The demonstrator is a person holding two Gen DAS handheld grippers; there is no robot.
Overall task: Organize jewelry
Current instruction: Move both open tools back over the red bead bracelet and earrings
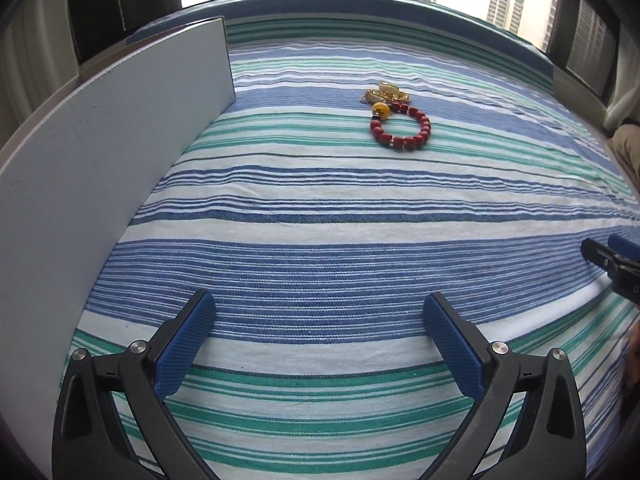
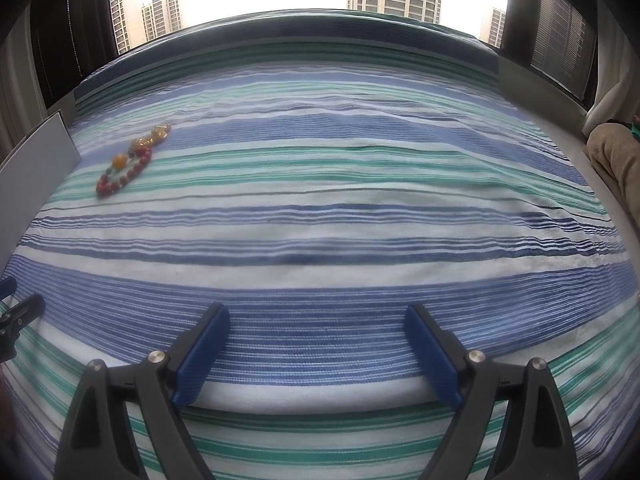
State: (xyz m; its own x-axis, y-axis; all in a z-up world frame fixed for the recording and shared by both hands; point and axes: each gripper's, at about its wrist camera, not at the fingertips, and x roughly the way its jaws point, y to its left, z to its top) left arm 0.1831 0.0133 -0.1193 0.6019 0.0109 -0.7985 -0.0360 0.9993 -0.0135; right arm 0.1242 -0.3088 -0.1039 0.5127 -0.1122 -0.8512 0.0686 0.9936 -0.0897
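Note:
A red bead bracelet [image 1: 402,127] with an amber bead lies on the striped cloth, touching a small heap of gold jewelry [image 1: 386,93] just behind it. Both also show in the right wrist view, the bracelet [image 2: 122,174] and the gold pieces [image 2: 154,138], at the far left. My left gripper [image 1: 319,312] is open and empty, well short of the jewelry. My right gripper [image 2: 317,322] is open and empty, far to the right of the jewelry. Its tip shows at the right edge of the left wrist view [image 1: 608,258].
A striped blue, green and white cloth [image 1: 320,208] covers the surface. A grey-white flat board [image 1: 100,168] stands on edge along the left side, also showing in the right wrist view [image 2: 36,152]. A window with tower blocks is behind. A tan cushion [image 2: 616,156] lies far right.

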